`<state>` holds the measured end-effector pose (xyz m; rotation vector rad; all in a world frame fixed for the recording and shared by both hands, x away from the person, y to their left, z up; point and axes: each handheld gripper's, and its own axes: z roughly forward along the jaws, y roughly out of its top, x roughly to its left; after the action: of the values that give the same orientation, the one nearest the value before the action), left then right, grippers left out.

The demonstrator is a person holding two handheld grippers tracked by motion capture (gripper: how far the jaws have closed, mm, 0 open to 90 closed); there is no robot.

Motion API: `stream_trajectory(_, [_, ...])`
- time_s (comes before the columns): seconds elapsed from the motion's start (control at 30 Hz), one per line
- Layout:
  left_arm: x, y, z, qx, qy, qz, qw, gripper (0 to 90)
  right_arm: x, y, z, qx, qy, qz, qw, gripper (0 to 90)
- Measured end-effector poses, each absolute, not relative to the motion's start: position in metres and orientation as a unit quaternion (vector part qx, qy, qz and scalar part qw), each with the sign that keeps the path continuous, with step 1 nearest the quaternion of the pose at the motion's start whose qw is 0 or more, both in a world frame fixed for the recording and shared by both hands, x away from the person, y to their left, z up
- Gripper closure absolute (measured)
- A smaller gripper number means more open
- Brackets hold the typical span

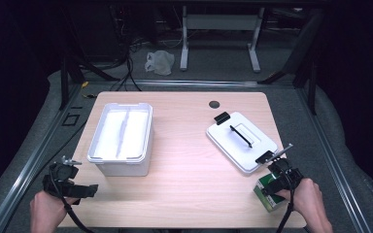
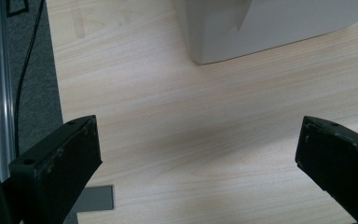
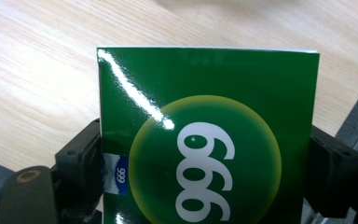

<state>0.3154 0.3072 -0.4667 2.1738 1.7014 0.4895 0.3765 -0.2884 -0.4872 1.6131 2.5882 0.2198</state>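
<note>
near the table's front right corner, right gripper [image 1: 278,183] clamped on the green box [image 3: 205,140], jaws wide and pressed to both of its sides. keep the squeeze even, lift straight, steer past the white lid [image 1: 242,141] toward the open white bin [image 1: 121,138]. left gripper [image 1: 80,189] gaping over bare wood by the bin's corner, gripping nothing.

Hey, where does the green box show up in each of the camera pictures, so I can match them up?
High view: the green box sits at the lower right, near the table's front edge, in the right gripper.
Left gripper view: not in it.
Right gripper view: the box takes the centre, between the two black jaws.
Shared landmark: the light wooden tabletop, on which the white bin also stands.
</note>
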Motion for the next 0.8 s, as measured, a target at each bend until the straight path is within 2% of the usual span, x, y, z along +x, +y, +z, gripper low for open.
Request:
stream_trajectory(0.23, [0.316,0.307,-0.467,0.763,0.600,0.170,0.169,0.0,0.377,-0.294,-0.490,0.536,0.840,0.072,0.039,13.5])
stream_trajectory(0.33, [0.316,0.307,-0.465,0.760,0.604,0.172,0.169,0.1,0.376,-0.295,-0.483,0.545,0.835,0.069,0.043,0.0])
stream_trajectory(0.5, [0.313,0.310,-0.457,0.753,0.611,0.174,0.174,0.1,0.373,-0.291,-0.459,0.540,0.835,0.092,0.057,0.0])
stream_trajectory(0.8, [0.314,0.306,-0.424,0.754,0.599,0.182,0.199,0.2,0.368,-0.271,-0.435,0.519,0.844,0.108,0.078,0.0])
